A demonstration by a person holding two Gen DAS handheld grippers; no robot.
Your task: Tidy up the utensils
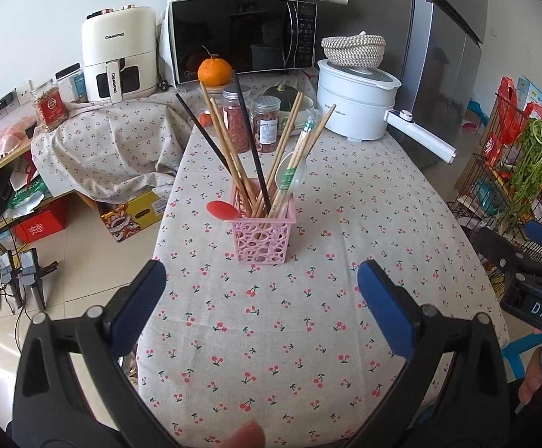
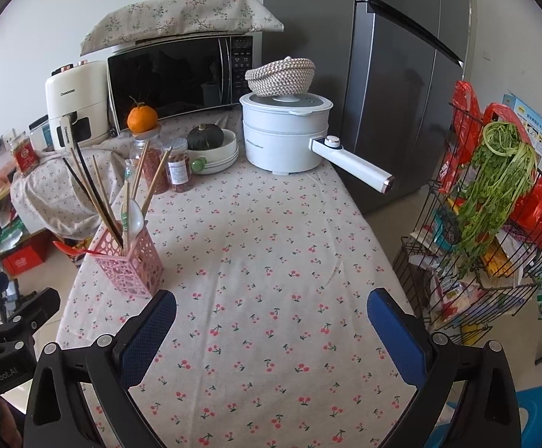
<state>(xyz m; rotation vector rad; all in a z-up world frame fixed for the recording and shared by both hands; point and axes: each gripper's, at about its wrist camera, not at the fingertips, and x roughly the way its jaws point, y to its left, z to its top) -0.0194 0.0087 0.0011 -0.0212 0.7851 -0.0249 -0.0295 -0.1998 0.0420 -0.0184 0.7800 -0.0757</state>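
A pink lattice utensil holder [image 1: 262,237] [image 2: 129,265] stands upright on the cherry-print tablecloth [image 1: 308,328] [image 2: 271,261]. Several wooden and black chopsticks [image 1: 230,156] [image 2: 95,190], a clear spoon [image 1: 289,175] [image 2: 133,216] and a red spoon [image 1: 220,210] [image 2: 71,248] stick out of it. My left gripper [image 1: 261,280] hangs open in front of the holder, with nothing between its blue pads. My right gripper [image 2: 271,306] is open too, over bare cloth to the right of the holder. Each gripper's black frame shows at the other view's edge.
At the table's far end stand two spice jars [image 1: 250,123] [image 2: 166,168], a white electric pot [image 1: 357,100] [image 2: 286,134], a bowl with a green squash [image 2: 211,142], an orange [image 1: 214,71], a microwave [image 1: 241,37] and an air fryer [image 1: 120,56]. A wire rack with greens [image 2: 495,201] flanks the right edge.
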